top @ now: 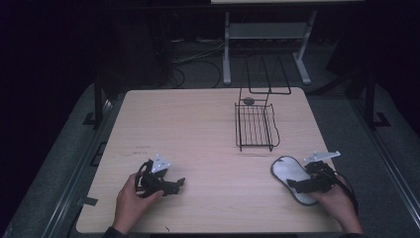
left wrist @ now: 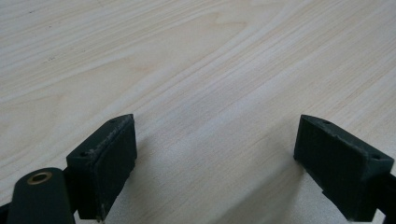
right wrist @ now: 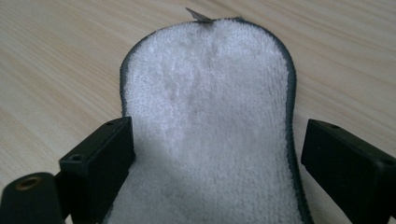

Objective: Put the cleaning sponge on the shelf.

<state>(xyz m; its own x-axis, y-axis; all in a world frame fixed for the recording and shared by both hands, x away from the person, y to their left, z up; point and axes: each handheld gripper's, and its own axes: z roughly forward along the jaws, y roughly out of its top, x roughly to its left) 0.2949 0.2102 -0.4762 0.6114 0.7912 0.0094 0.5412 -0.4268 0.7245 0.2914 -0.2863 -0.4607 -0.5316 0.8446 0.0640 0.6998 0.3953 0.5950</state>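
High view, table: light wood table (top: 198,129), fills mid-frame, dark floor around.
High view, left gripper: left gripper (top: 174,183) lower left, held low over bare wood, tips pointing toward frame centre, nothing near them.
High view, right gripper: right gripper (top: 293,186) lower right, over the rear half of the insole.
High view, insole: grey-white insole (top: 287,169) flat on table, lower right, long axis running up-left to down-right.
High view, rack: black wire rack (top: 255,124) upper centre-right, just above the insole, apart from it; small dark round thing at its far end, too small to tell.
Left gripper view, jaws: wide apart, one lower left, one lower right; bare wood between.
Right gripper view, insole: insole (right wrist: 210,116) fills centre, fleecy white top, dark edge binding, rounded end at top of frame, small tab sticking out there.
Right gripper view, jaws: spread wide, straddling the insole; left pad overlaps its edge, right pad stands clear with a gap. Not clamped.
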